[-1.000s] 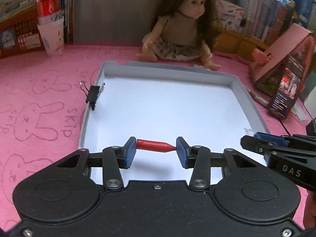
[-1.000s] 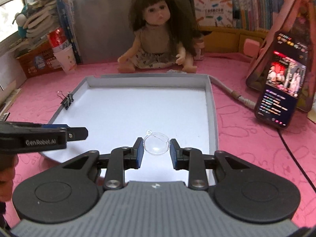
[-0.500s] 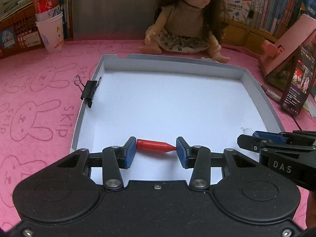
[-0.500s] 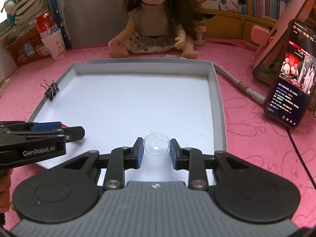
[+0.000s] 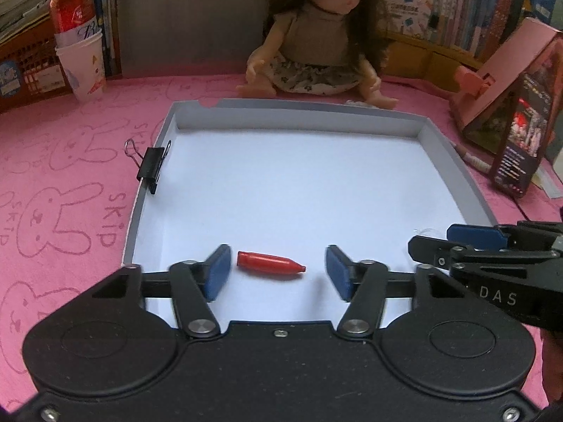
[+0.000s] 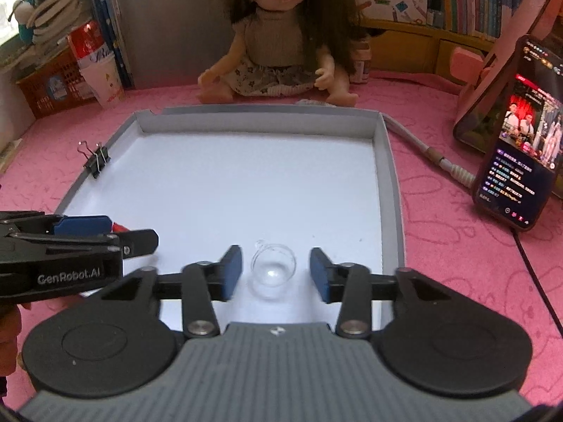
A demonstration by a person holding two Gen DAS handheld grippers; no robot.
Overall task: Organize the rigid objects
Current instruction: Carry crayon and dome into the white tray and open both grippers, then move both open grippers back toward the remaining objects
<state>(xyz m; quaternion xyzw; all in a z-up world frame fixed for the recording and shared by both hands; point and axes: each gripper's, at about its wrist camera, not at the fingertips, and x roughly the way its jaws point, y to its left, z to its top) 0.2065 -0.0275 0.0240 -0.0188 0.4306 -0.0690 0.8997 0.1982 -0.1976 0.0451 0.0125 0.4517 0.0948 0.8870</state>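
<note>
Left wrist view: the left gripper [image 5: 278, 267] stands spread wide, and the red bullet-shaped piece [image 5: 269, 262] lies loose between its blue pads, clear of both, blunt end toward the left pad and pointed tip toward the right. It looks like smooth, glossy plastic, resting on the white floor near the front edge of the shallow tray [image 5: 454, 161]. The tray has low grey walls that look like cardboard, and a black binder clip [image 5: 151, 168] with wire handles bites its left wall. The right gripper [image 5: 492, 256] comes in from the right edge, low over the tray's near right corner.

Right wrist view: the right gripper [image 6: 276, 270] is parted too, and the clear round dish [image 6: 272, 270] sits between its pads, touching neither. It is transparent, bowl-shaped and thin-rimmed, on the tray floor near the front right. The left gripper [image 6: 105, 235] reaches in from the left, a sliver of red beside its fingers.

All round lies a pink cloth [image 6: 457, 263] printed with rabbits. A long-haired doll [image 6: 278, 42] sits behind the tray, a lit phone [image 6: 517, 161] leans at right, and a paper cup [image 6: 105, 81] stands at left before shelved books.
</note>
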